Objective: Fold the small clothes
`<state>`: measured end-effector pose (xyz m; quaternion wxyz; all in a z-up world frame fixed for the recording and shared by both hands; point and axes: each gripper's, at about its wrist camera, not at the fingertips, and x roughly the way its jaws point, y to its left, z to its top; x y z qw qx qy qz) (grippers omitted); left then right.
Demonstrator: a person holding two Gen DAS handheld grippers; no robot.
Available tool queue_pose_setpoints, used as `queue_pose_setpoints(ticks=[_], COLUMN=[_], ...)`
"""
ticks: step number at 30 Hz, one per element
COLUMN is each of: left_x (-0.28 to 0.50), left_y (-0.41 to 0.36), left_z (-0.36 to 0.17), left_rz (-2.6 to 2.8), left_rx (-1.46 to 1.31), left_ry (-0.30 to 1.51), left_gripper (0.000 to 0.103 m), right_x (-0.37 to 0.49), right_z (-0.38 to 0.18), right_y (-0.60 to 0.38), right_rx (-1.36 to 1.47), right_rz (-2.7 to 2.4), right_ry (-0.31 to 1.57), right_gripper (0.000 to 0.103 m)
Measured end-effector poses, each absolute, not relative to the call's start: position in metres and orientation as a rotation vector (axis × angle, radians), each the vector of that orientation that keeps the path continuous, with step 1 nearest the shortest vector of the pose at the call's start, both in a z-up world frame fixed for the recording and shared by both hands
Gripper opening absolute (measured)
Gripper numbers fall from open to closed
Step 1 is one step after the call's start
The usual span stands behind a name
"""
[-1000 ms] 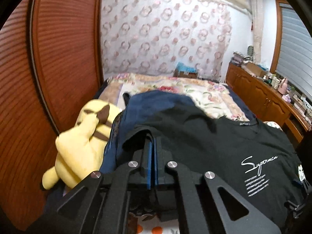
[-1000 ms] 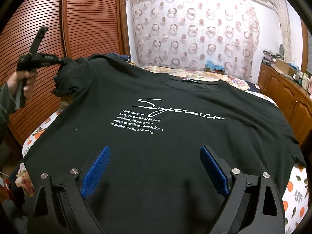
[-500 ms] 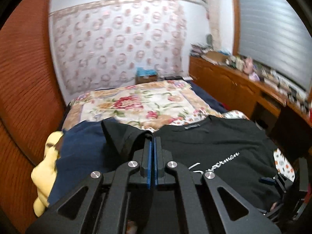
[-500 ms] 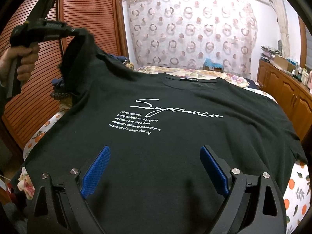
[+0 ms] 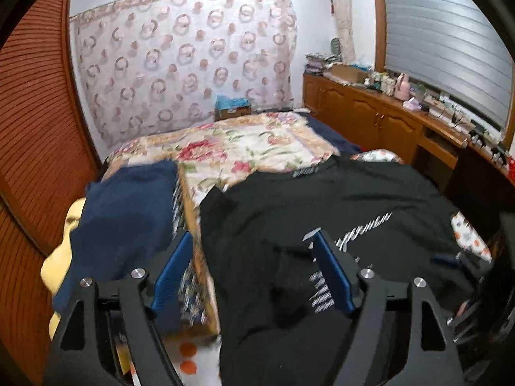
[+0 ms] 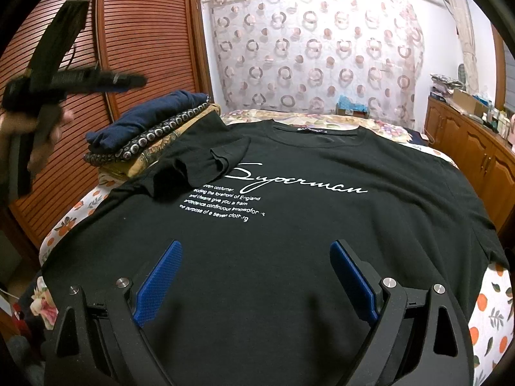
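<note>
A black T-shirt (image 6: 289,231) with white "Superman" print lies face up on the bed; it also shows in the left wrist view (image 5: 338,199). Its left sleeve (image 6: 206,157) is folded in over the chest. My left gripper (image 5: 251,251) is open and empty above the shirt's left side; in the right wrist view it hangs in the air at the upper left (image 6: 96,78). My right gripper (image 6: 256,257) is open and empty, low over the shirt's hem.
A stack of folded clothes with a navy piece on top (image 6: 151,119) sits left of the shirt, next to a yellow plush toy (image 5: 61,257). A floral quilt (image 5: 244,148) covers the far bed. Wooden wardrobe doors (image 6: 135,48) stand left, a wooden cabinet (image 5: 386,122) right.
My left gripper carried the left sleeve inward, opened and let it go; the sleeve now lies folded on the chest. The left gripper has lifted away. The right gripper has not moved.
</note>
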<state>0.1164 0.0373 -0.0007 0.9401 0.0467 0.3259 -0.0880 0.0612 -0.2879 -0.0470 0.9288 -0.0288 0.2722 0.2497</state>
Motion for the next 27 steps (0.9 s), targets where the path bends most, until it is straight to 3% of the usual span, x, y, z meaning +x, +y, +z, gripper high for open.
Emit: queue_pose_setpoints(ticks=[13, 22, 27], left_x=[0.105, 0.113, 0.114], left_y=[0.045, 0.047, 0.047], left_z=[-0.089, -0.112, -0.114], left_rz=[-0.141, -0.112, -0.116], left_rx=[0.068, 0.085, 0.08], left_ry=[0.806, 0.875, 0.894], left_gripper=[0.079, 0.079, 0.082], right_x=[0.067, 0.068, 0.078], right_z=[-0.046, -0.045, -0.039], right_y=[-0.287, -0.287, -0.288], right_rx=[-0.056, -0.057, -0.051], right_rz=[0.519, 0.547, 0.591], right_ry=[0.581, 0.584, 0.602], right_gripper=[0.094, 0.094, 0.086])
